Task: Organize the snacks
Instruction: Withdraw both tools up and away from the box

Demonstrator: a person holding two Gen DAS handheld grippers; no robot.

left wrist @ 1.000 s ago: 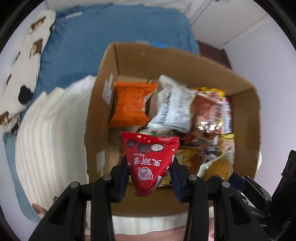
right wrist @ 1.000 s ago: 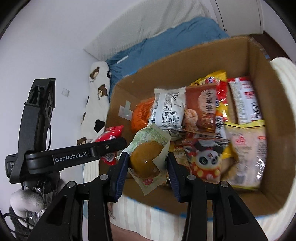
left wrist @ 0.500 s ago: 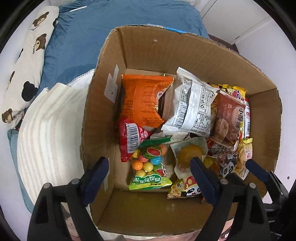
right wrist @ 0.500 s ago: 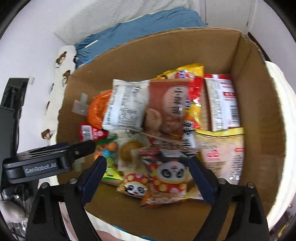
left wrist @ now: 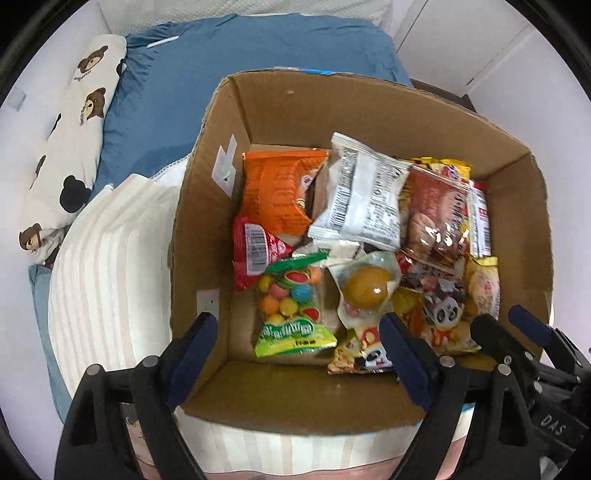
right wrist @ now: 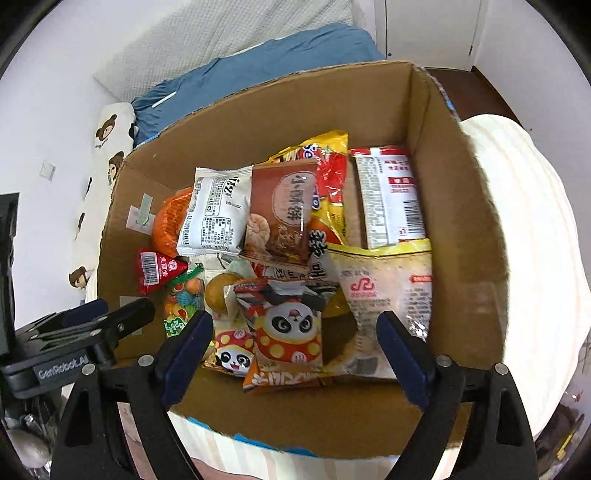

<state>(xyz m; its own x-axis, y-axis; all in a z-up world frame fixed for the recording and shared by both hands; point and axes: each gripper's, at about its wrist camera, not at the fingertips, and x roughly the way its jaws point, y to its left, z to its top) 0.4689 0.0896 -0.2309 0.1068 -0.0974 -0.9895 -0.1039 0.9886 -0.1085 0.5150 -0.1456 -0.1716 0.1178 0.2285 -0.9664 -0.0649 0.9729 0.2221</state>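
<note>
A cardboard box point(left wrist: 280, 107) point(right wrist: 461, 206) holds several snack packs. The red triangular pack point(left wrist: 253, 251) point(right wrist: 157, 267) lies at the box's left side beside the orange pack point(left wrist: 279, 192). The clear pack with a yellow bun point(left wrist: 367, 288) point(right wrist: 218, 295) lies in the middle, next to the bag of coloured candy balls point(left wrist: 291, 306). Panda packs point(right wrist: 291, 332) lie at the front. My left gripper point(left wrist: 299, 354) is open and empty above the box's near edge. My right gripper point(right wrist: 293, 352) is open and empty above the near edge too.
The box stands on a cream striped cushion point(left wrist: 107, 266) point(right wrist: 535, 236) on a bed with a blue sheet point(left wrist: 221, 62) and a bear-print pillow point(left wrist: 70, 129). White cupboard doors point(right wrist: 432, 33) stand at the back right.
Both grippers opened and let go: the red triangular pack and the bun pack dropped into the box. Both grippers have since pulled back a little from the box.
</note>
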